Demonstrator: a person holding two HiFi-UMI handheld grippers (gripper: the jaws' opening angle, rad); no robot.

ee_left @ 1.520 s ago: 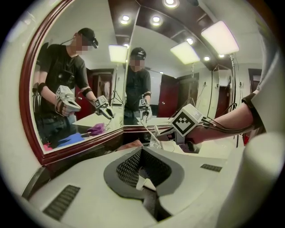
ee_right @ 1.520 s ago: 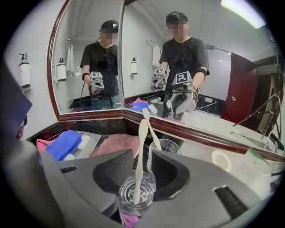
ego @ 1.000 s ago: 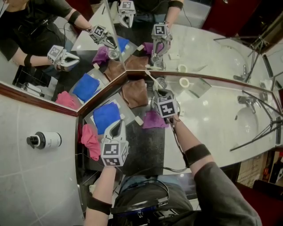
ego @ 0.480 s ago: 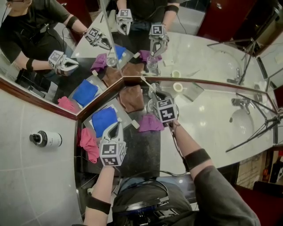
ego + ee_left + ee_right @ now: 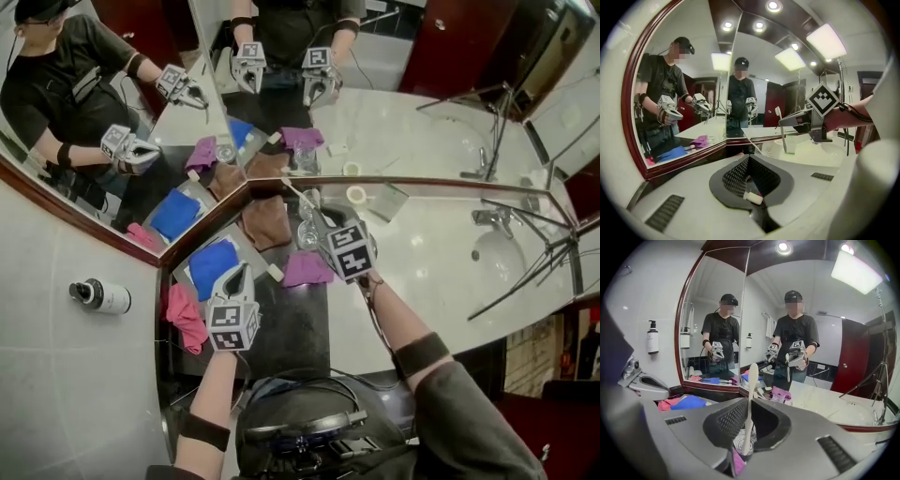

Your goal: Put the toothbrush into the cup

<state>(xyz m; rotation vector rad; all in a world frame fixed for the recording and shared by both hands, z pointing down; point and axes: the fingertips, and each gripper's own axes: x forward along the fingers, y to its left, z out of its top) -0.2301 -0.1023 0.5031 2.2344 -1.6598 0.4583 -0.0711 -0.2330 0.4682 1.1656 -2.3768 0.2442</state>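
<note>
right gripper view: jaws pinch toothbrush (image 5: 749, 401) upright.

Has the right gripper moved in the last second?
Yes. The right gripper has risen with the toothbrush, climbing toward the camera above the cup.

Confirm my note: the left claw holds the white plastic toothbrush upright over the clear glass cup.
Not right: it is the wrong claw. The right claw holds the white plastic toothbrush upright over the clear glass cup, as the right gripper view shows. The left claw is shut on nothing.
</note>
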